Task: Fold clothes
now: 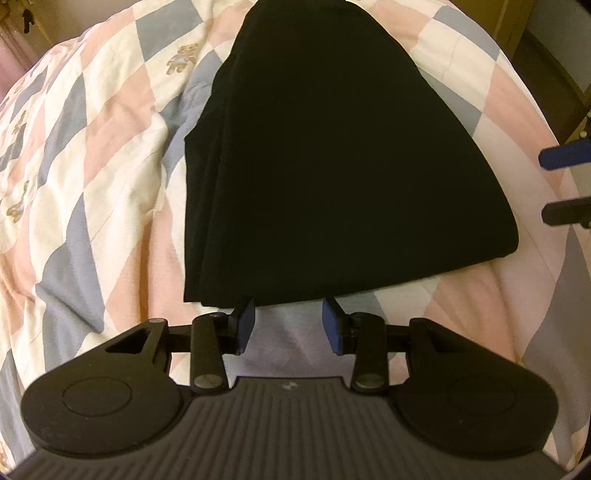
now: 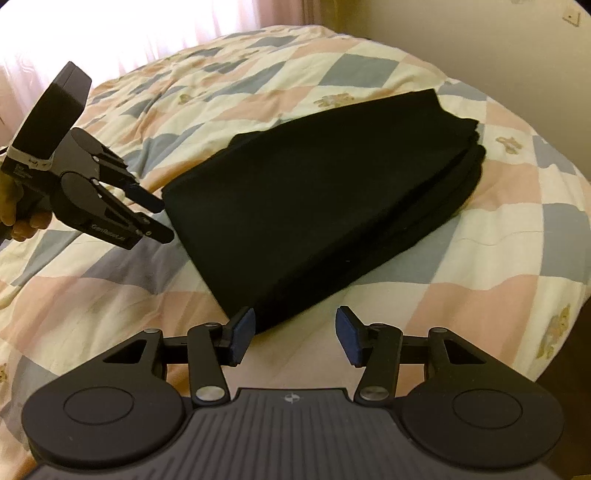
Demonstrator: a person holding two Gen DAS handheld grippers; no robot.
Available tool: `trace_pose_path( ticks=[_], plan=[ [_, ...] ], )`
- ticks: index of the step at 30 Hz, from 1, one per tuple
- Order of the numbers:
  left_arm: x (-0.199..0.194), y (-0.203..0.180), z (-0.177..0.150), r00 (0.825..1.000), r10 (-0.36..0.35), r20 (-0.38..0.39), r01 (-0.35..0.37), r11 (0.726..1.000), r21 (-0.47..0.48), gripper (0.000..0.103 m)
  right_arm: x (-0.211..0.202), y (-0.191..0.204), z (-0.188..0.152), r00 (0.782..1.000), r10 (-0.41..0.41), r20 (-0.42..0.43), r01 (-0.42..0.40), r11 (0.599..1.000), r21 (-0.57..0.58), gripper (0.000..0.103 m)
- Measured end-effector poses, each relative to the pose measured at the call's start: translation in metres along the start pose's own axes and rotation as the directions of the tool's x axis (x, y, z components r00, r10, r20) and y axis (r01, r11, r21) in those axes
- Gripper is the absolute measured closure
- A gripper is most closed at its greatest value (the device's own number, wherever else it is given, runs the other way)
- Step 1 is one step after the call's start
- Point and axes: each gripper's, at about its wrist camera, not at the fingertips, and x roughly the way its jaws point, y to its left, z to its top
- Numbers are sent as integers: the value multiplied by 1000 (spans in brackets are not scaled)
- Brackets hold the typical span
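Note:
A black garment (image 1: 332,155) (image 2: 321,195) lies folded in several layers on the checked quilt (image 1: 92,184) (image 2: 461,266). My left gripper (image 1: 288,326) is open just short of the garment's near edge, with nothing between its blue pads (image 1: 245,325). In the right wrist view the left gripper (image 2: 162,218) hovers at the fold's left corner, held by a hand (image 2: 18,221). My right gripper (image 2: 295,332) stands open at the garment's near corner, its left pad (image 2: 242,332) close to the cloth. The right gripper's fingertips (image 1: 565,181) show at the right edge of the left wrist view.
The quilt has pink, blue and cream diamonds with small bear prints (image 1: 183,57) and covers a bed. A bright curtain (image 2: 129,29) hangs behind the bed and a pale wall (image 2: 480,48) stands at the right. Dark furniture (image 1: 546,55) borders the bed.

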Motion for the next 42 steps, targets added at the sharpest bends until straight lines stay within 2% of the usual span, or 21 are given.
trace_pose_path(
  ticks=[4, 6, 7, 8, 9, 11, 13, 15, 16, 20, 23, 25, 27, 29, 31, 33, 36, 37, 38, 40, 42],
  plan=[
    [-2, -6, -1, 1000, 5, 17, -6, 999, 45, 68, -3, -2, -6, 1000, -26, 6, 26, 999, -25, 51],
    [-6, -17, -12, 993, 83, 86, -97, 980, 172, 68, -4, 6, -9, 999, -34, 22, 35, 996, -85, 51],
    [-7, -24, -19, 983, 129, 131, -160, 951, 266, 65, -4, 12, -11, 999, -37, 32, 41, 991, -124, 50],
    [-8, -32, -29, 972, 162, 171, -214, 908, 361, 57, -3, 19, -13, 998, -39, 42, 46, 985, -166, 48],
    [-5, -40, -40, 961, 190, 203, -265, 846, 463, 54, -1, 28, -16, 998, -40, 54, 50, 976, -213, 47],
    [1, -56, -61, 933, 232, 274, -356, 684, 637, 49, 4, 46, -21, 996, -39, 78, 62, 950, -307, 46],
    [13, -62, -77, 911, 258, 323, -413, 532, 739, 49, 12, 68, -26, 992, -58, 111, 99, 908, -408, 46],
    [23, -62, -85, 895, 264, 361, -444, 431, 785, 49, 24, 89, -33, 984, -104, 144, 164, 844, -511, 46],
    [30, -62, -89, 879, 274, 391, -471, 370, 801, 49, 32, 99, -37, 976, -142, 167, 213, 799, -563, 45],
    [53, -59, -99, 849, 264, 458, -515, 217, 829, 49, 68, 123, -53, 930, -289, 225, 363, 638, -679, 46],
    [70, -53, -105, 819, 244, 519, -557, 126, 821, 50, 85, 129, -58, 909, -327, 258, 409, 589, -697, 46],
    [80, -46, -105, 800, 247, 547, -583, 99, 807, 51, 95, 134, -61, 889, -352, 292, 448, 549, -705, 46],
    [90, -39, -105, 780, 249, 573, -603, 57, 796, 55, 104, 137, -62, 872, -372, 319, 479, 508, -716, 46],
    [97, -36, -108, 778, 229, 584, -604, 17, 797, 63, 111, 136, -63, 859, -384, 338, 498, 480, -722, 48],
    [94, -36, -109, 779, 215, 589, -604, 0, 797, 71, 116, 137, -63, 848, -387, 362, 516, 446, -732, 48],
    [91, -35, -108, 780, 207, 590, -607, 26, 794, 74, 118, 139, -63, 838, -380, 391, 532, 412, -740, 46],
    [84, -31, -99, 793, 200, 575, -601, 106, 792, 76, 124, 145, -61, 848, -341, 406, 520, 388, -761, 46],
    [82, -31, -97, 798, 197, 570, -597, 126, 792, 76, 128, 145, -60, 852, -333, 403, 512, 380, -770, 49],
    [80, -31, -95, 803, 194, 564, -592, 146, 793, 76, 131, 145, -59, 857, -328, 398, 504, 374, -778, 58],
    [77, -30, -91, 812, 187, 554, -582, 175, 794, 76, 136, 142, -56, 870, -333, 364, 480, 399, -782, 64],
    [77, -26, -91, 820, 179, 544, -571, 196, 797, 78, 134, 133, -54, 871, -346, 348, 476, 421, -772, 64]
  ],
)
